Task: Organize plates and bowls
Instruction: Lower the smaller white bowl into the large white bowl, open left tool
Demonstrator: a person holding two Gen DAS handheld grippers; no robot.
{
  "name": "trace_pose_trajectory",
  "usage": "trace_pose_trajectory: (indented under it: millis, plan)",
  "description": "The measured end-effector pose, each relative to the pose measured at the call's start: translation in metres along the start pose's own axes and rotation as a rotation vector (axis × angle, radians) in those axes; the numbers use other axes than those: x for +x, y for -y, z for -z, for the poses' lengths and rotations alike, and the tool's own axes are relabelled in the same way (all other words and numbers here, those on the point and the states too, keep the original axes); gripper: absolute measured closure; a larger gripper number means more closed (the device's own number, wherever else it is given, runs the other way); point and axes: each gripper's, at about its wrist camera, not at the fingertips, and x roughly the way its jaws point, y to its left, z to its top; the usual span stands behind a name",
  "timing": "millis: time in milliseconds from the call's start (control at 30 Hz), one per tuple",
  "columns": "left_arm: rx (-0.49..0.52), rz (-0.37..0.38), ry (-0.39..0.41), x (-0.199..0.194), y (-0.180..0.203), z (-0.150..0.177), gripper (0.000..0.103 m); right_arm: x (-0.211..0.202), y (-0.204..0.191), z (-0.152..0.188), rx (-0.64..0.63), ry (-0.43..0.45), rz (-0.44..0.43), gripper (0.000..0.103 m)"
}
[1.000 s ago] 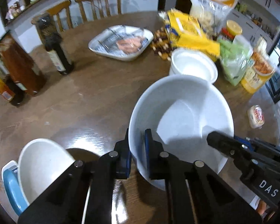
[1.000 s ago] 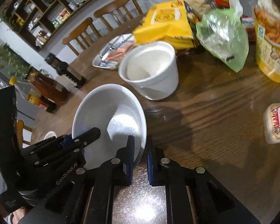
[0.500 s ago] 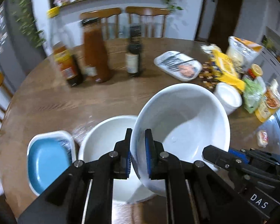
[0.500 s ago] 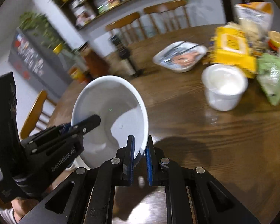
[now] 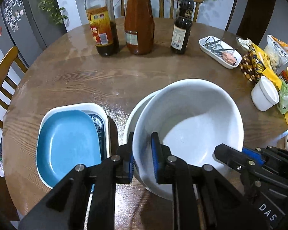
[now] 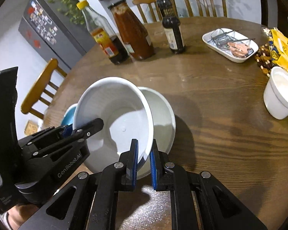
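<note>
Inside white bowl point(image 5: 138, 111), second bowl point(image 5: 192, 118), tilted

The left gripper point(image 5: 142, 158) straddles the near-left rim of a large white bowl point(image 5: 192, 126), one blue pad inside the wall and one outside; its jaws have just been opening a little, the rim between them. The right gripper point(image 5: 238, 156) grips the same bowl at its near-right rim. The bowl sits tilted over a second white bowl point(image 5: 137, 113), whose rim peeks out at its left. Just left lies a white rectangular dish point(image 5: 98, 108) holding a blue plate point(image 5: 67, 141). Far across the round wooden table point(image 5: 105, 76) stand three bottles — a soy sauce bottle point(image 5: 103, 28), a red sauce jar point(image 5: 139, 21), a small dark bottle point(image 5: 181, 28).
</note>
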Motion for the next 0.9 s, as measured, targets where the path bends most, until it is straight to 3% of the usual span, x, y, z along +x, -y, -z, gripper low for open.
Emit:
trace_pose_trajectory:
  millis: [300,400,467,600,833,900]
  plan:
    - [0.003,-0.013,-0.002,0.005,0.001,-0.002,0.086,0.002,0.002,-0.001,-0.005,-0.003,0.051,0.090]
    - [0.003,-0.016,0.019,-0.001,0.002,-0.003,0.070,-0.004,0.003,-0.002,-0.015,0.028,0.070,0.088]
    - [0.014,-0.042,0.049,-0.007,0.004,-0.003,0.038,-0.010,0.004,-0.003,-0.022,0.057,0.101,0.083]
    - [0.036,-0.072,0.105,-0.021,0.005,-0.002,0.032,-0.019,0.011,-0.001,-0.011,0.082,0.109,0.056]
    - [0.049,-0.131,0.119,-0.032,0.002,0.007,0.013,-0.027,0.017,0.006,-0.002,0.064,0.086,0.053]
    - [0.046,-0.133,0.113,-0.033,0.001,0.010,0.010,-0.028,0.017,0.009,-0.020,0.052,0.072,0.045]
